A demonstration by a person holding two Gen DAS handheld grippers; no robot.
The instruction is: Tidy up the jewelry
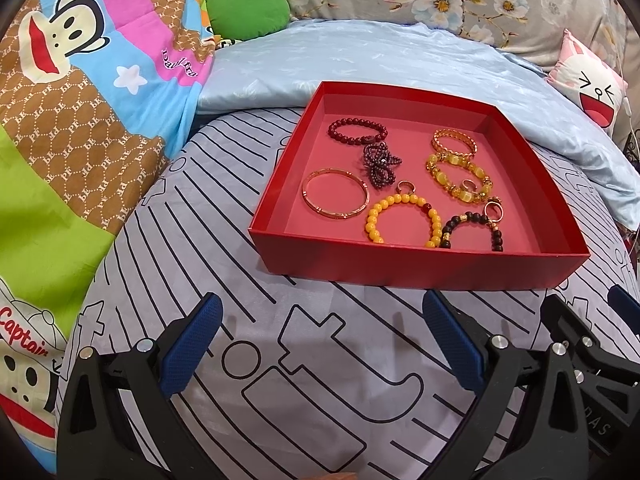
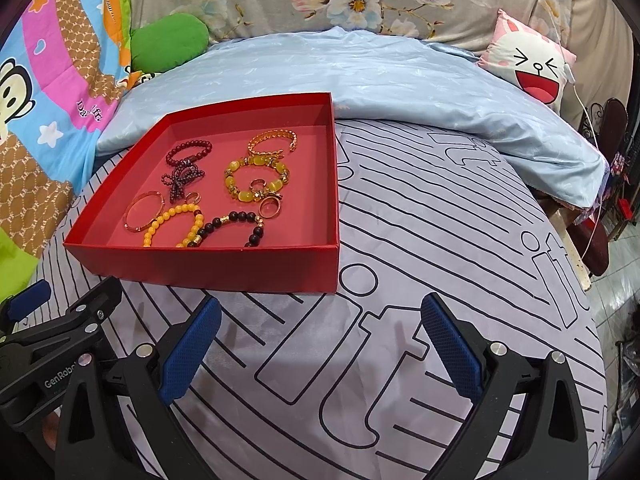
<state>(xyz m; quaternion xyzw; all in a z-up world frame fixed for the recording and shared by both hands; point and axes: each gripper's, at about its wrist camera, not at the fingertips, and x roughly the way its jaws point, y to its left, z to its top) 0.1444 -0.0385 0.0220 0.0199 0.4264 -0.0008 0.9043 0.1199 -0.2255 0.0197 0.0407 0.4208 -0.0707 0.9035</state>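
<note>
Your red tray [image 1: 416,268] sits on the striped bed sheet [image 1: 320,380] and holds all the jewelry: left, a dark red bead bracelet [image 1: 356,130] and gold bangle [image 1: 335,194]; middle, a yellow bead bracelet [image 1: 402,220]; right, a gold chain bracelet [image 1: 454,142] and black bead bracelet [image 1: 472,230]. Bare sheet lies ahead of both grippers. Your left gripper [image 1: 320,336] and right gripper [image 2: 320,336] hover with fingers spread wide, holding nothing.
</note>
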